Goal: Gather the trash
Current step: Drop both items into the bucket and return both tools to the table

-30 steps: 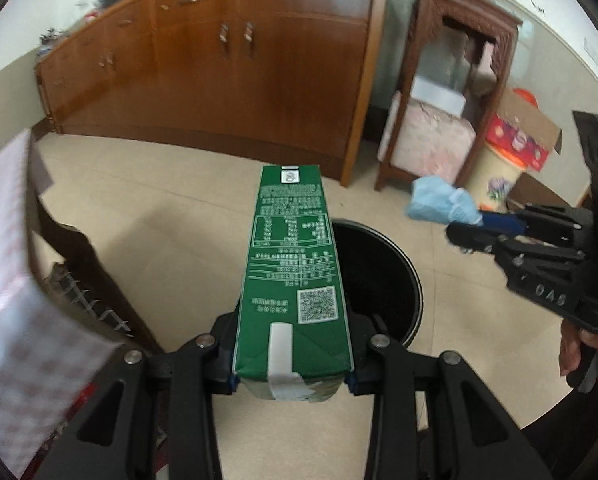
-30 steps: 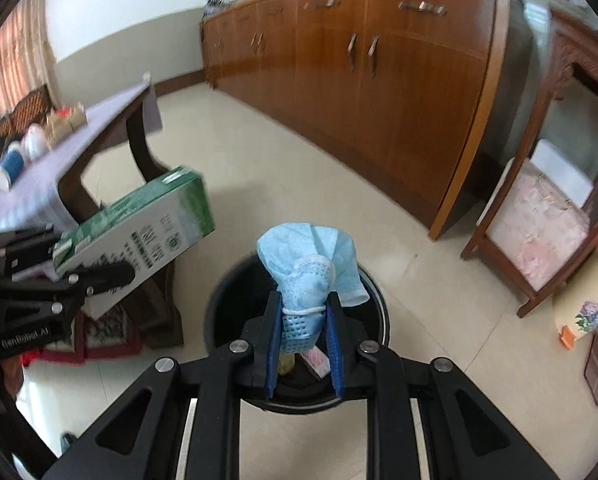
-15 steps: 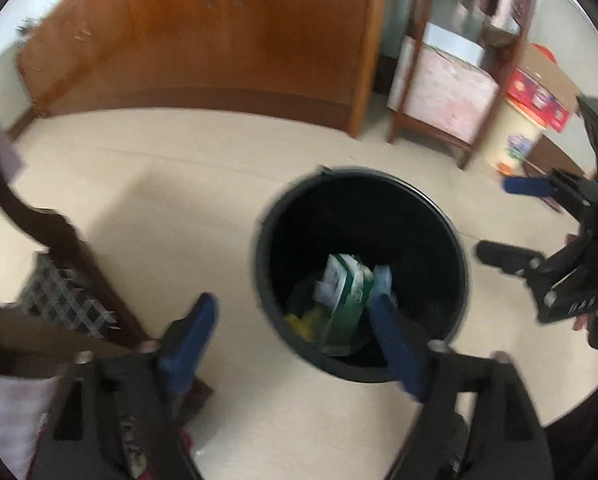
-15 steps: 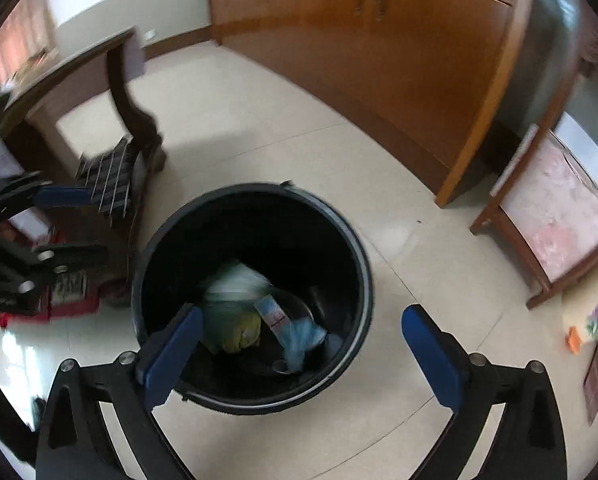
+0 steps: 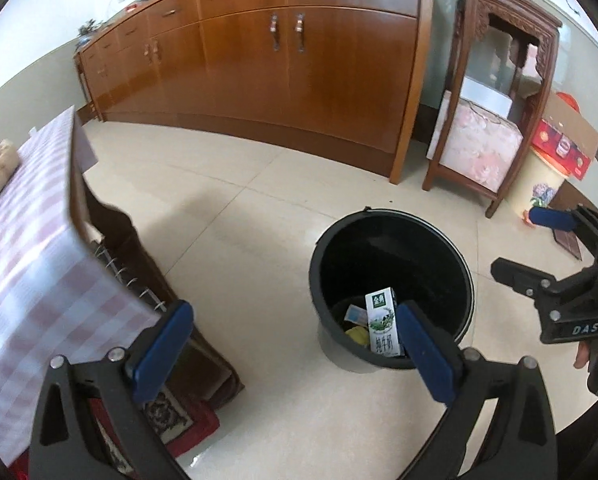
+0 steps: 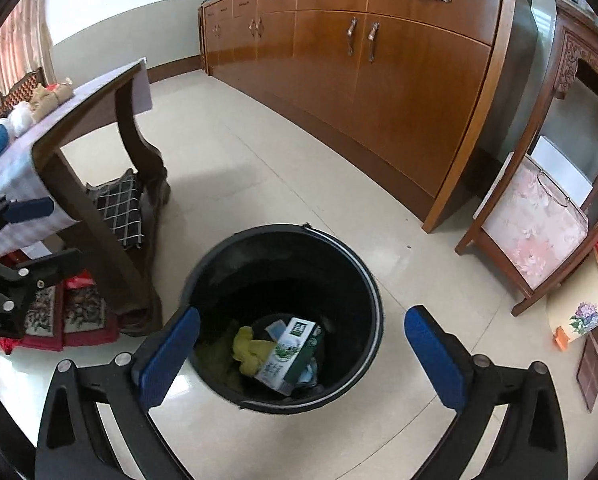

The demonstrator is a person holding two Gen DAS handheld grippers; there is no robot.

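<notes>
The left gripper [image 5: 295,344] stands released, blue pads spread wide with nothing between them; its jaws are opening a last touch. The right gripper [image 6: 301,350] is likewise released and empty, pads far apart.

The green milk carton [image 6: 289,354] lies inside the black bucket [image 6: 373,280], leaning among the other trash. In the right wrist view its long axis runs from about 7 o'clock up to 1 o'clock, the top end tipped toward 1 o'clock. In the left wrist view it stands nearly upright, its top toward 12 o'clock. A crumpled yellow piece [image 6: 249,350] sits touching it at its 9 o'clock side, and a small pale-blue packet [image 6: 277,328] lies just beside its top end.

The bucket stands on the tiled floor [image 6: 259,168], with the cloth-covered table [image 6: 79,196] at its 9 o'clock and the wooden sideboard [image 6: 379,80] toward 12 o'clock
</notes>
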